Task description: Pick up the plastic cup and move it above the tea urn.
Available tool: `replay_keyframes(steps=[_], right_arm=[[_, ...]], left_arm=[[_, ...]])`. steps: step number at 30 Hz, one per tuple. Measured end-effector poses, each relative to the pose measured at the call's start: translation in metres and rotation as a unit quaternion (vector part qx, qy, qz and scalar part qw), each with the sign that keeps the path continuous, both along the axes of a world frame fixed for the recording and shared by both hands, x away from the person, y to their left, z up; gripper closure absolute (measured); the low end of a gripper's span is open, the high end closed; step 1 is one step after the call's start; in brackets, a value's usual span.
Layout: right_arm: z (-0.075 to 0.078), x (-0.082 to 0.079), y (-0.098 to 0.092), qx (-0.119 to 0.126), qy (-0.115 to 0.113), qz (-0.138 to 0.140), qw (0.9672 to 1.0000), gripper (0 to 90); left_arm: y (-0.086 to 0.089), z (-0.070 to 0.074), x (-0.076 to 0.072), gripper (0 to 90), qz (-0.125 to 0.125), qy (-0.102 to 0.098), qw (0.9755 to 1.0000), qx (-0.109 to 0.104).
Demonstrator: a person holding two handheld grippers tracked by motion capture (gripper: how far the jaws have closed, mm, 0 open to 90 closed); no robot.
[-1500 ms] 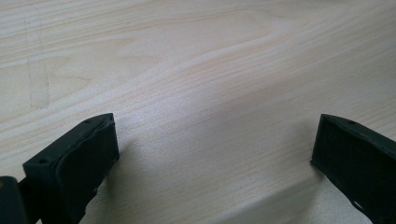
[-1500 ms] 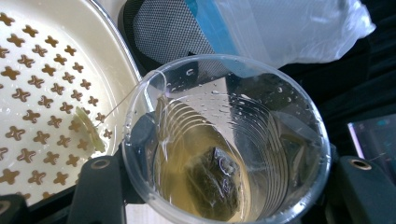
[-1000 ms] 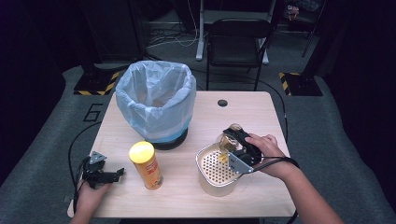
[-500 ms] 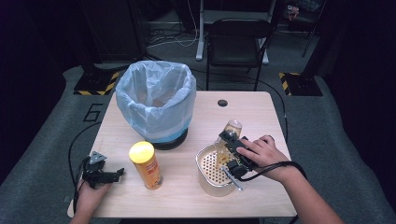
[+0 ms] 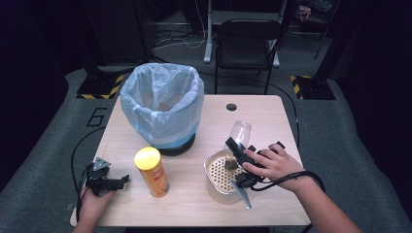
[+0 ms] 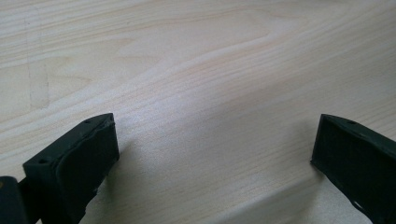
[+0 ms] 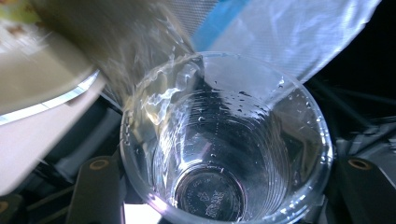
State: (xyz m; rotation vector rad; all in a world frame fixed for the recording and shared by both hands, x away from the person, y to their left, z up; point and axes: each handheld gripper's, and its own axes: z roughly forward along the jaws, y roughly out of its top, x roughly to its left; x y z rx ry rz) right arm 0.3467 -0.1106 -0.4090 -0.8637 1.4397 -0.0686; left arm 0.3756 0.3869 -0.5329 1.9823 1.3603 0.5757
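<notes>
The right gripper (image 5: pixel 239 153), at the lower right of the high view, is gripping a clear plastic cup (image 5: pixel 239 132), its two black jaws pressing on opposite sides of the cup wall. In the right gripper view the cup (image 7: pixel 224 154) is occupying the centre and lower part of the frame, its open mouth facing the camera, with water droplets clinging to the inside wall and a moulded mark showing on its base. In the high view the cup is lying tilted, its mouth pointing toward the top of the frame, just above the rim of a metal strainer basket (image 5: pixel 216 187) that is standing at the lower centre right of the table (image 5: pixel 272 121). A small brownish lump (image 5: pixel 230 164) is sitting inside the basket on its perforated floor, just below the right gripper. The right hand (image 5: pixel 272 165) is wrapping around the gripper body, with the cable looping around the wrist. The left gripper (image 5: pixel 104 180), at the lower left of the high view, is resting on the table with its jaws standing wide apart and nothing between them; the left gripper view is showing bare wood grain between the two black jaws. A yellow-lidded snack can (image 5: pixel 152 171) is standing upright between the left gripper and the basket. A bin lined with a pale blue bag (image 5: pixel 163 104) is standing at the upper centre left of the table.
</notes>
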Motion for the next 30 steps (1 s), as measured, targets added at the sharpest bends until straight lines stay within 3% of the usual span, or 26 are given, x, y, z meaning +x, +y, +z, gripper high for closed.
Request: replay_keyframes(steps=[1,2,3,4,5,6,7,8,10,11,12,13,15,16,17,18,19,20,21,22,24,25,26,28,30], right_arm=[[0.0,-0.001,0.0,-0.011,-0.006,-0.005,0.9999,36.6],[0.004,-0.002,0.004,-0.018,-0.022,0.009,0.9996,36.5],[0.004,-0.003,0.002,-0.002,0.0,-0.003,1.0,36.5],[0.008,-0.003,0.003,-0.038,-0.005,0.004,0.9993,36.5],[0.004,-0.003,0.003,-0.006,0.0,0.006,1.0,36.5],[0.007,-0.004,0.004,-0.039,-0.01,0.009,0.9991,36.4],[0.007,-0.004,0.004,-0.046,-0.006,0.008,0.9989,36.5],[0.002,-0.004,0.002,-0.019,0.004,0.0,0.9998,36.4],[0.002,-0.004,0.004,-0.045,-0.004,0.009,0.9989,36.3],[-0.001,-0.004,0.003,-0.025,0.002,0.004,0.9997,36.3],[-0.002,-0.004,0.003,-0.027,0.002,0.006,0.9996,36.3],[0.001,-0.004,0.005,-0.045,-0.001,0.014,0.9989,36.2],[-0.005,-0.004,0.003,0.002,0.006,0.022,0.9997,36.1],[-0.004,-0.004,0.004,0.001,0.008,0.022,0.9997,36.1],[0.002,-0.005,0.005,-0.043,-0.002,0.014,0.999,36.1],[0.001,-0.006,0.004,-0.045,-0.001,0.011,0.9989,36.1],[-0.001,-0.007,0.003,-0.019,0.006,0.005,0.9998,36.1],[0.003,-0.006,0.004,-0.041,0.001,0.013,0.9991,36.1],[0.003,-0.006,0.004,-0.04,0.002,0.013,0.9991,36.1],[0.0,-0.007,0.002,-0.013,0.005,0.007,0.9999,36.1],[0.0,-0.006,0.003,-0.003,0.008,0.016,0.9998,36.0],[-0.002,-0.006,0.003,0.015,0.01,0.027,0.9995,36.0],[-0.002,-0.008,0.002,0.006,0.01,0.009,0.9999,36.0],[0.001,-0.007,0.003,-0.015,0.006,0.013,0.9998,35.9],[0.001,-0.008,0.003,-0.014,0.005,0.014,0.9998,35.8]], left_arm=[[0.0,0.0,0.0,0.3,0.0,0.0,1.0,0.0],[0.0,0.0,0.0,0.3,0.0,0.0,1.0,0.0],[0.0,0.0,0.0,0.3,0.0,0.0,1.0,0.0],[0.0,0.0,0.0,0.2,0.0,0.0,1.0,0.0],[0.0,0.0,0.0,0.3,0.0,0.0,1.0,0.0],[0.0,0.0,0.0,0.3,0.0,0.0,1.0,0.0],[0.0,0.0,0.0,0.3,0.0,0.0,1.0,0.0],[0.0,0.0,0.0,0.3,0.0,0.0,1.0,0.0],[0.0,0.0,0.0,0.3,0.0,0.0,1.0,0.0],[0.0,0.0,0.0,0.3,0.0,0.0,1.0,0.0],[0.0,0.0,0.0,0.3,0.0,0.0,1.0,0.0],[0.0,0.0,0.0,0.2,0.0,0.0,1.0,0.0],[0.0,0.0,0.0,0.3,0.0,0.0,1.0,0.0],[0.0,0.0,0.0,0.3,0.0,0.0,1.0,0.0],[0.0,0.0,0.0,0.3,0.0,0.0,1.0,0.0],[0.0,0.0,0.0,0.3,0.0,0.0,1.0,0.0],[0.0,0.0,0.0,0.3,0.0,0.0,1.0,0.0],[0.0,0.0,0.0,0.2,0.0,0.0,1.0,0.0],[0.0,0.0,0.0,0.3,0.0,0.0,1.0,0.0],[0.0,0.0,0.0,0.3,0.0,0.0,1.0,0.0],[0.0,0.0,0.0,0.3,0.0,0.0,1.0,0.0],[0.0,0.0,0.0,0.3,0.0,0.0,1.0,0.0],[0.0,0.0,0.0,0.3,0.0,0.0,1.0,0.0],[0.0,0.0,0.0,0.3,0.0,0.0,1.0,0.0],[0.0,0.0,0.0,0.3,0.0,0.0,1.0,0.0]])
